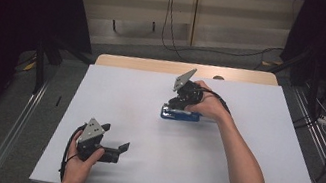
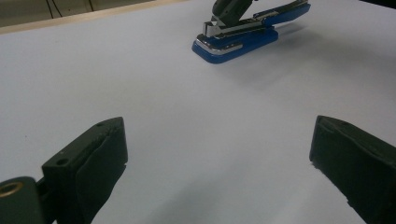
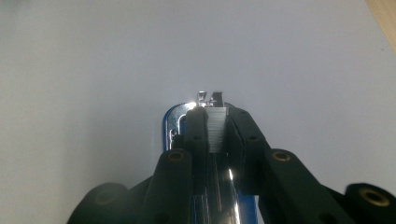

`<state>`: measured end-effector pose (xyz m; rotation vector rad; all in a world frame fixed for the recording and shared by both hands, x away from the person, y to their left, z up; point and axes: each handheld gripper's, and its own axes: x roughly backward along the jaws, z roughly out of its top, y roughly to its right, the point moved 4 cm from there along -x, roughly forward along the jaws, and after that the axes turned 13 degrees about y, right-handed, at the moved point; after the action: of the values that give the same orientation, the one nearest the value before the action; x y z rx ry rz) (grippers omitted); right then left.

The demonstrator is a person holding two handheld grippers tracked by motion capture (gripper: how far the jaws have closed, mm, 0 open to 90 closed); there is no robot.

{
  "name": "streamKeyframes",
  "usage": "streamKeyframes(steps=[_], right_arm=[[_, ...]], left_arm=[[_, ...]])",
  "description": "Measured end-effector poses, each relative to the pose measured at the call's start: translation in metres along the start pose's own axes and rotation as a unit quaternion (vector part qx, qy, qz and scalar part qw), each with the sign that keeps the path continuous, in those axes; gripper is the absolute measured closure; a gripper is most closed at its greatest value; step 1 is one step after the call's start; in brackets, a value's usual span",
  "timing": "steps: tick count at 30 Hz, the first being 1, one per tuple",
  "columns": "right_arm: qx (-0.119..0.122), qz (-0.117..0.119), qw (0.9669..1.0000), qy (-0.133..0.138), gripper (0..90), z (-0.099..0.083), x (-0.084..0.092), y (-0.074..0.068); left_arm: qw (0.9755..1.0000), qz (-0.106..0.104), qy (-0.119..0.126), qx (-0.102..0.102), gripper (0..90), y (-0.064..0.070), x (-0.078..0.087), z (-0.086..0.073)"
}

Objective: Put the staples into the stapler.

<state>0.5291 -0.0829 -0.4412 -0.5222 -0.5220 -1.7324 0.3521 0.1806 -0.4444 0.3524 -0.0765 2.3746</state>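
So the right gripper (image 1: 180, 105) has its fingers (image 3: 196, 128) clamped on a silver staple strip (image 3: 215, 126) over the open blue metal stapler (image 2: 236, 35), probably to load it, while the left gripper (image 1: 113, 148), fingers apart, waits on the white surface (image 1: 251, 153).

The right gripper (image 3: 217, 135) has its 2 black jaws closed against the sides of a strip of staples (image 3: 217, 130) in the open blue stapler (image 3: 170, 126). The stapler lies on the white table (image 3: 93, 70), its chrome front end pointing away from the gripper.
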Motion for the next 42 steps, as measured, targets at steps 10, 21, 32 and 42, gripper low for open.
streamKeyframes(steps=[10, 21, 32, 42], right_arm=[[0.005, -0.001, 1.0, -0.002, 79.5, 0.001, -0.0018, -0.0018], [0.004, 0.004, 1.0, 0.001, 79.4, -0.0001, -0.0034, -0.0004], [-0.002, 0.002, 1.0, 0.004, 79.1, 0.0006, -0.0048, -0.0005], [-0.007, -0.002, 0.9999, 0.011, 78.5, 0.0015, -0.0069, -0.0008]], left_arm=[[1.0, 0.001, 0.0, 0.0, 4.4, -0.0005, 0.001, 0.0003], [1.0, -0.001, 0.0, 0.001, 4.4, 0.0003, 0.0001, 0.0001], [1.0, -0.001, 0.0, 0.001, 4.4, 0.0003, 0.0, 0.0001], [1.0, -0.001, 0.001, 0.002, 4.4, 0.0, 0.0006, 0.0004]])
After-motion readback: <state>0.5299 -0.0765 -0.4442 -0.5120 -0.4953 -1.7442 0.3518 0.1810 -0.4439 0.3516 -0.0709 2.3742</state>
